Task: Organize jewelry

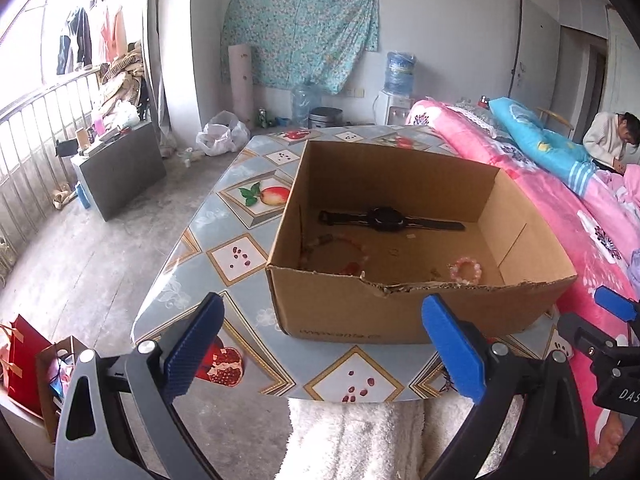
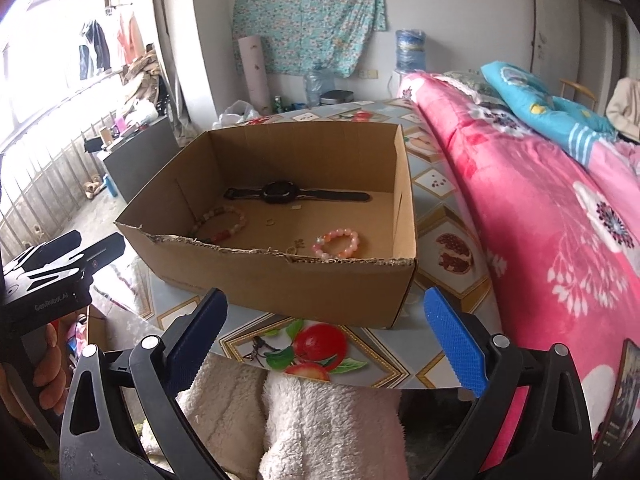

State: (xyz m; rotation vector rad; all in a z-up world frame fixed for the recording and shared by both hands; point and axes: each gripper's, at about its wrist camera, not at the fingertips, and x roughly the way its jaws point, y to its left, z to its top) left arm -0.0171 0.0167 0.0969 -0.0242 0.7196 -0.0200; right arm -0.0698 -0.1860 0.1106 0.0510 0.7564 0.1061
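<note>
An open cardboard box (image 1: 400, 312) (image 2: 280, 276) stands on the patterned table. Inside lie a black wristwatch (image 1: 386, 218) (image 2: 282, 193), a pink bead bracelet (image 1: 466, 270) (image 2: 337, 243), a larger multicoloured bead bracelet (image 1: 340, 252) (image 2: 220, 222) and a small ring (image 2: 270, 222). My left gripper (image 1: 320, 344) hangs open in front of the box's near wall with nothing between its blue pads. My right gripper (image 2: 324, 340) is also open and empty, just short of the box. Each gripper shows at the edge of the other's view.
The round table (image 1: 224, 240) (image 2: 444, 216) has a fruit-print cover. A bed with a pink floral blanket (image 1: 560, 208) (image 2: 540, 208) lies to the right, with a person (image 1: 608, 136) sitting beyond it. A fluffy white garment (image 2: 320, 428) covers my lap. Bags (image 1: 28, 364) stand on the floor at left.
</note>
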